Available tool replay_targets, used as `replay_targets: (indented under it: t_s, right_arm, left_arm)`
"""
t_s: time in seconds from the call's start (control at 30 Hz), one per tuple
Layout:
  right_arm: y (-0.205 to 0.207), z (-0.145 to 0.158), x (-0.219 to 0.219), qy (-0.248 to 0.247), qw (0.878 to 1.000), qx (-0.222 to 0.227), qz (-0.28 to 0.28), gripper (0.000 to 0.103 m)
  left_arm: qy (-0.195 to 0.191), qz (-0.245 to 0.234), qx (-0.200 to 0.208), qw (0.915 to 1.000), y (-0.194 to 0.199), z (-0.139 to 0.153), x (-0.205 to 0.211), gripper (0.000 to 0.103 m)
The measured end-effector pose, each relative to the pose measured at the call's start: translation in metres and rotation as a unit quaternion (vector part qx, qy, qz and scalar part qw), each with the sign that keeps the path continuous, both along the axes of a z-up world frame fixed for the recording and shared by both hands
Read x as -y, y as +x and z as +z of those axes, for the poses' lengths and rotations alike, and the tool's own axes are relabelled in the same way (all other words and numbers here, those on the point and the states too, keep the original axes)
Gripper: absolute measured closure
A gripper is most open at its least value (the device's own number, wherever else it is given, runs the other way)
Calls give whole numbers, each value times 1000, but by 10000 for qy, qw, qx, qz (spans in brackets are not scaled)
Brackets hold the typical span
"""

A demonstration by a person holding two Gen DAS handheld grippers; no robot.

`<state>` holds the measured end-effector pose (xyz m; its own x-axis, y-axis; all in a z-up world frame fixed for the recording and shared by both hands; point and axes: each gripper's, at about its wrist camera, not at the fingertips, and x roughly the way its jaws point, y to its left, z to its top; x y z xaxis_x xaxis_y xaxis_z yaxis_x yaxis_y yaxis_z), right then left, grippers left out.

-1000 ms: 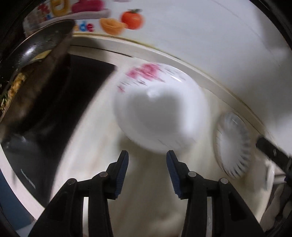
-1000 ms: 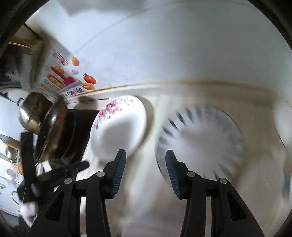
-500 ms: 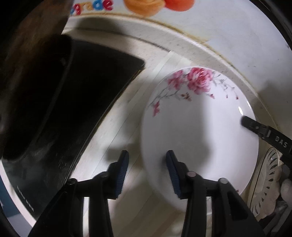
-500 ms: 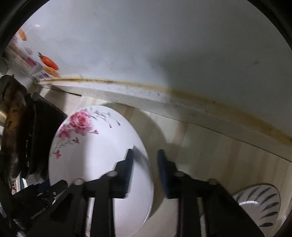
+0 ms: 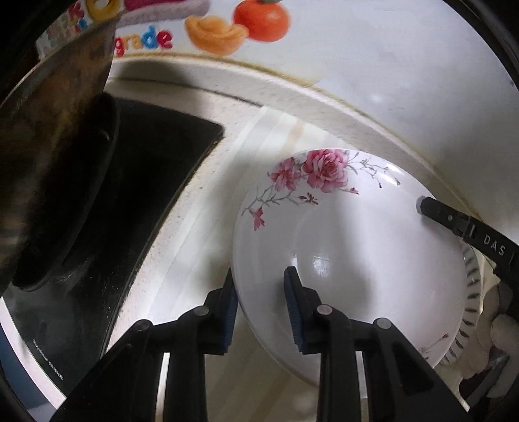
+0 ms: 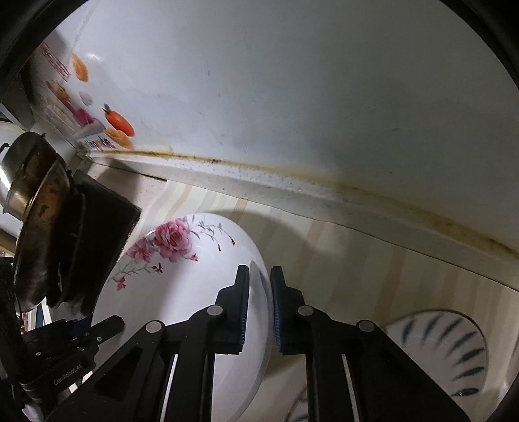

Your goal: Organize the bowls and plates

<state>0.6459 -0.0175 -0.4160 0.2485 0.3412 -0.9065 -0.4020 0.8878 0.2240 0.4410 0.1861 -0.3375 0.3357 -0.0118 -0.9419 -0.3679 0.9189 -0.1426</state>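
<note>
A white plate with pink roses (image 5: 356, 243) lies on the pale striped counter, its right side over a blue-striped plate (image 5: 470, 292). My left gripper (image 5: 259, 279) straddles the rose plate's left rim, one pad outside and one inside, its jaws closing on it. In the right wrist view my right gripper (image 6: 259, 276) pinches the right rim of the rose plate (image 6: 181, 292), jaws closing with the thin edge between the pads. The right gripper's fingertip (image 5: 421, 206) shows at the plate's far right. The left gripper (image 6: 110, 324) shows at the plate's left edge.
A black stove top (image 5: 129, 194) with a dark wok (image 5: 48, 130) stands left of the plate. A steel pot (image 6: 19, 168) sits behind it. The white wall with a fruit sticker (image 5: 259, 16) runs close behind. The blue-striped plate (image 6: 447, 350) lies at the right.
Both grippers came down onto the rose plate and narrowed their jaws around its rim. The right one shifted left from over the striped plate to the rose plate's right edge.
</note>
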Motion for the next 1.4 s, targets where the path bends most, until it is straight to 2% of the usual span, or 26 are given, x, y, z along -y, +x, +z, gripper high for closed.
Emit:
replay_targets:
  t_s: [0.2, 0.4, 0.53, 0.67, 0.77, 1.0, 1.23, 1.4]
  right_arm:
    - [-24, 42, 34, 241, 9995, 145, -143, 88]
    - [-71, 90, 74, 334, 9988, 258, -262, 88]
    - [-111, 115, 104, 393, 9982, 268, -374, 88]
    - [-151, 128, 134, 421, 9972, 243, -575, 88]
    - [-181, 131, 153, 507, 9955, 207, -769, 88]
    - [-253, 123, 208, 512, 9916, 37, -1187, 88]
    - [-296, 82, 253, 332, 9859, -425, -1584, 88]
    - [-311, 48, 266, 404, 9801, -803, -1771, 88]
  left_arm:
    - [-173, -330, 181, 9991, -9, 29, 29, 78]
    - [-569, -643, 279, 9959, -37, 60, 52, 78]
    - [-603, -889, 353, 9936, -54, 78, 71, 78]
    - [-570, -1189, 374, 9906, -64, 87, 91, 78]
    - [-564, -1445, 330, 9873, -76, 89, 108, 78]
    - [-608, -1979, 25, 9783, -99, 69, 146, 78]
    - [-472, -2532, -493, 9650, -115, 30, 185, 78]
    - [-419, -2657, -818, 9597, -119, 7, 189, 78]
